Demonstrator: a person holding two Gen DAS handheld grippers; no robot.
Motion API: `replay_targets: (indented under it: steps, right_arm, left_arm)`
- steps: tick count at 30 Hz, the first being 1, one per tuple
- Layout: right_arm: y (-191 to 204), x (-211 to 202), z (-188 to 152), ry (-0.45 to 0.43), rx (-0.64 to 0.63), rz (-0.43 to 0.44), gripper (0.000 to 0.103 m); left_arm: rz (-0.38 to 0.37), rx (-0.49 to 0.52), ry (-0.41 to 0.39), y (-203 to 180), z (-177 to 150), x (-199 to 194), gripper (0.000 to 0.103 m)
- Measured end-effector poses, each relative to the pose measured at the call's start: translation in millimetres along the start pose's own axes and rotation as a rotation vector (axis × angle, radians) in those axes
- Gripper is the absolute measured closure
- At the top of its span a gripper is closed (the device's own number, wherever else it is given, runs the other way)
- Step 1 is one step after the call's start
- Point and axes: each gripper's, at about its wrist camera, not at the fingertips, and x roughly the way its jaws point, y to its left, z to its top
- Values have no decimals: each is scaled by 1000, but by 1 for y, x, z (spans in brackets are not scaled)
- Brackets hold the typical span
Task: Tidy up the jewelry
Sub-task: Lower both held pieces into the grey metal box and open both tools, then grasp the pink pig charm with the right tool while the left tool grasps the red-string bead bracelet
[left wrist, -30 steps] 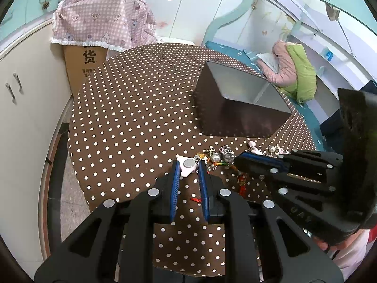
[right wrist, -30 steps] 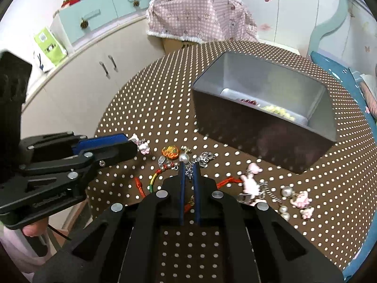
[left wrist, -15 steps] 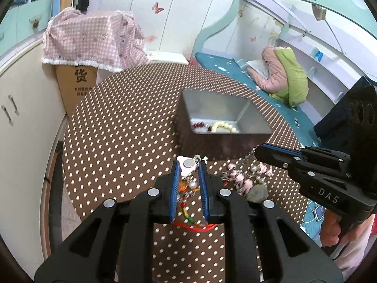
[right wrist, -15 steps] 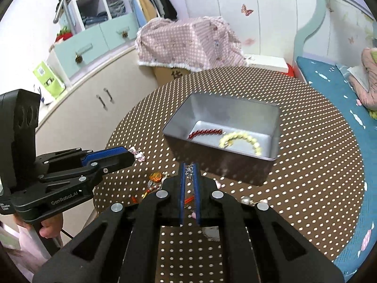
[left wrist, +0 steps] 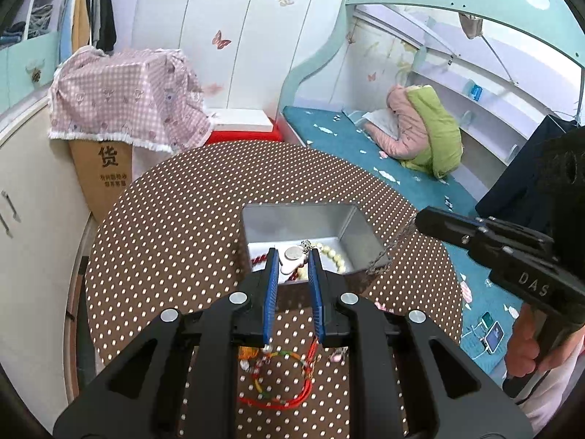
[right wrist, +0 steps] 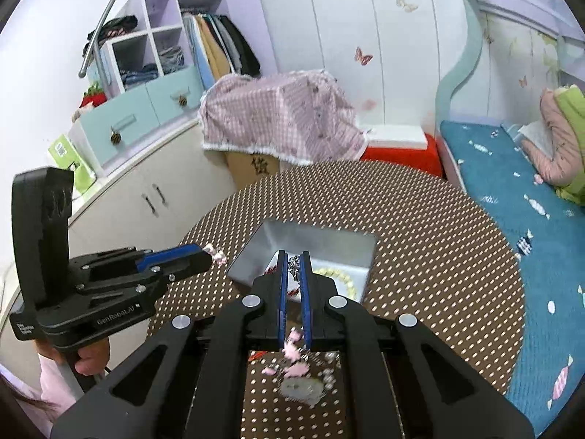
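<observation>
— So where is the jewelry?

— Split between both tongs, above the desk. The left tongs are clenched on a white charm with a round silver piece; from it a multicolored beaded bracelet with a red cord hangs under the fingers. The right tongs are clamped on a silver chain, and pink charms and a silvery pendant dangle from it below.

— And the box?

— A silver tin box sits open near the middle of the desk, just ahead of both pairs of tongs. Inside lie a cream bead bracelet and a red bead strand.

— Are the tongs close to each other?

— Side by side but apart. From the left camera, the right tongs' chain hangs down beside the box's right wall. From the right camera, the left tongs' tip, with the pink-white charm, is near the box's left corner.

— Anything around the desk?

— A pink checked cloth over a cardboard box past the far edge, and a teal bed on the right.
</observation>
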Motion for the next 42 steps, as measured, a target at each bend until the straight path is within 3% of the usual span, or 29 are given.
replay_targets:
  steps: [7, 21, 27, 32, 36, 37, 39, 42]
  right_arm:
    - [-7, 8, 9, -20, -1, -6, 97]
    - [-29, 60, -4, 133, 61, -3, 97]
    - [-33, 61, -7, 149, 68, -22, 92]
    - [-39, 52, -7, 132, 77, -38, 75]
    - [-41, 46, -10, 121, 87, -55, 68]
    - [-42, 45, -11, 121, 90, -59, 67]
    - [-44, 44, -12, 122, 96, -65, 66]
    - [-47, 40, -17, 124, 110, -78, 63]
  left_arm:
    - [-11, 0, 19, 1, 10, 20, 87]
    - [0, -14, 118, 8, 7, 70, 87]
    - [11, -3, 136, 5, 3, 76, 86]
    - [21, -6, 141, 5, 1, 75, 86]
    - [28, -9, 140, 6, -2, 72, 86]
    - [31, -9, 140, 6, -3, 71, 84]
    - [35, -9, 139, 7, -4, 69, 72]
    - [42, -2, 137, 6, -5, 67, 67]
